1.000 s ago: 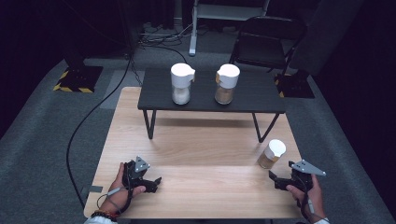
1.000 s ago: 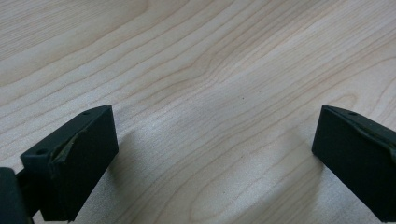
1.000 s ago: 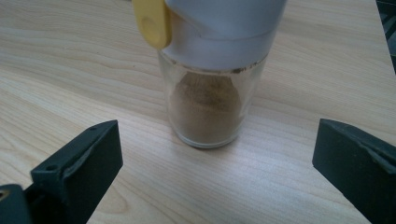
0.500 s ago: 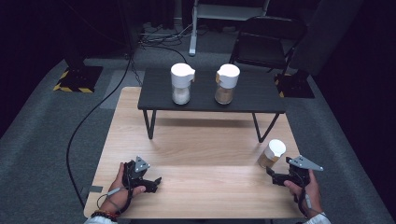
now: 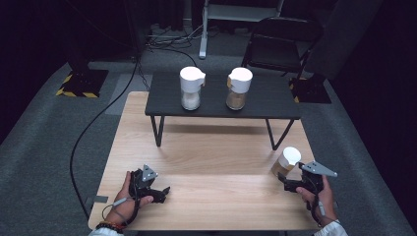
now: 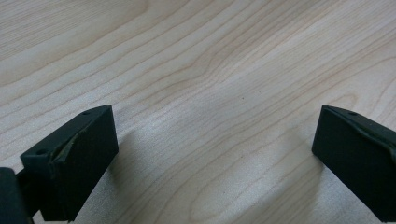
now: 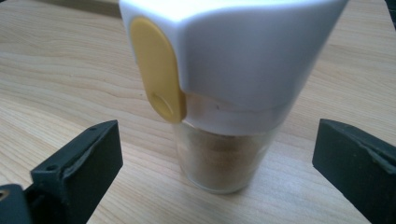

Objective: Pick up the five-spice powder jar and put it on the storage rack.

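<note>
Clear glass spice jar with white cap and yellow tab (image 7: 224, 107), upright on the wooden table (image 5: 211, 157) at lower right of the high view, stands between the spread jaws of the right gripper (image 5: 287, 185): approach step, next probably advance and close on its glass body; left gripper (image 5: 162, 192) rests agape, empty.

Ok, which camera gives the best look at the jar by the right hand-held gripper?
The right gripper view: the jar sits close, showing white lid, yellow tab and brown contents. In the high view it's small, at the table's right edge.
</note>
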Available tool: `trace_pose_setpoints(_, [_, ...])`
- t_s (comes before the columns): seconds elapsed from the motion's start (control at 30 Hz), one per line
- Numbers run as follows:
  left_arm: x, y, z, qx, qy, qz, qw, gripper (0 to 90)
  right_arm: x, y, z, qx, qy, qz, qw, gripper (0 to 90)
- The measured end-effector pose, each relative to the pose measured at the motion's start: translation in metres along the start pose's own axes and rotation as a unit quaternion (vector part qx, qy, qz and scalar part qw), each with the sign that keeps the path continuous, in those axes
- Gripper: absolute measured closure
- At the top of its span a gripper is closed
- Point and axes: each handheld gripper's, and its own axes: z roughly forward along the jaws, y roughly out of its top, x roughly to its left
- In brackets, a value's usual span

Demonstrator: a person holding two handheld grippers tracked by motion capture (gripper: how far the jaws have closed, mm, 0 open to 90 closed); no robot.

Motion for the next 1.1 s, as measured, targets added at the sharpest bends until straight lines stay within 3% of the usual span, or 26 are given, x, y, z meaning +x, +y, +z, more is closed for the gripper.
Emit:
trace_pose_setpoints(0.4, [0.0, 0.0, 0.0, 0.0, 0.0, 0.0, 1.0, 0.1, 0.001, 0.005, 0.011, 0.001, -0.005, 0.003, 1.0, 1.4])
trace_pose_setpoints(0.87, [0.0, 0.0, 0.0, 0.0, 0.0, 0.0, 1.0, 0.1, 0.0, 0.008, 0.028, -0.006, -0.011, 0.028, 0.9995, 2.7])
trace_pose_setpoints(1.0, [0.0, 0.0, 0.0, 0.0, 0.0, 0.0, 1.0, 0.1, 0.002, 0.004, 0.029, -0.013, -0.016, 0.035, 0.9992, 6.8])
trace_pose_setpoints(1.1, [0.0, 0.0, 0.0, 0.0, 0.0, 0.0, 1.0, 0.1, 0.003, 0.0, 0.03, -0.022, -0.023, 0.039, 0.9987, 15.9])
